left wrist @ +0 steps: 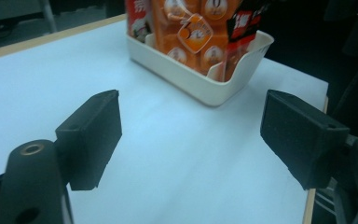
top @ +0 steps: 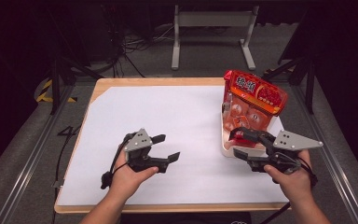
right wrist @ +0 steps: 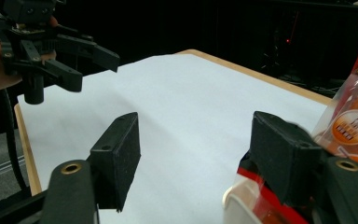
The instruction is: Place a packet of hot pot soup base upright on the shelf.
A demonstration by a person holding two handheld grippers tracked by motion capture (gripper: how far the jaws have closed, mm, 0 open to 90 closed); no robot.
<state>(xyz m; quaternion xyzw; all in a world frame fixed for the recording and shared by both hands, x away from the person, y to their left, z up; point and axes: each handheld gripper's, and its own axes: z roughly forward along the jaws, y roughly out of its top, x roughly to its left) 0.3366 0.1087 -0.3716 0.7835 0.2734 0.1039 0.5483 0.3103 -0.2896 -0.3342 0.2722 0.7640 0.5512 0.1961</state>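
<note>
Table [top: 121, 84]: wooden top, covered almost wholly by a white sheet [top: 168, 121]; a strip of wood is left bare along the far and left edges.

Cream tray [top: 227, 150]: set on the sheet at the right side of the table. An orange-and-red snack bag [top: 254, 100] is stood upright in it, rising well above the rim. In the left gripper view the tray [left wrist: 205, 86] is seen ahead of the jaws with open sheet between; the bag's top is cut off by the frame there.

White metal frame [top: 212, 32]: on the floor beyond the table, beside loose cables.

Left gripper [top: 165, 148]: held in the left hand [top: 130, 175] over the bare sheet, well apart from the tray. Jaws are spread wide; nothing is held or touched.

Right gripper [top: 237, 142]: held in the right hand [top: 291, 179] at the tray's near end. Jaws are spread wide; nothing is clamped. In the right gripper view one jaw is placed against or just beside the tray rim [right wrist: 235, 198] and bag; actual contact cannot be told.

Bag lettering: too blurred to be read.
</note>
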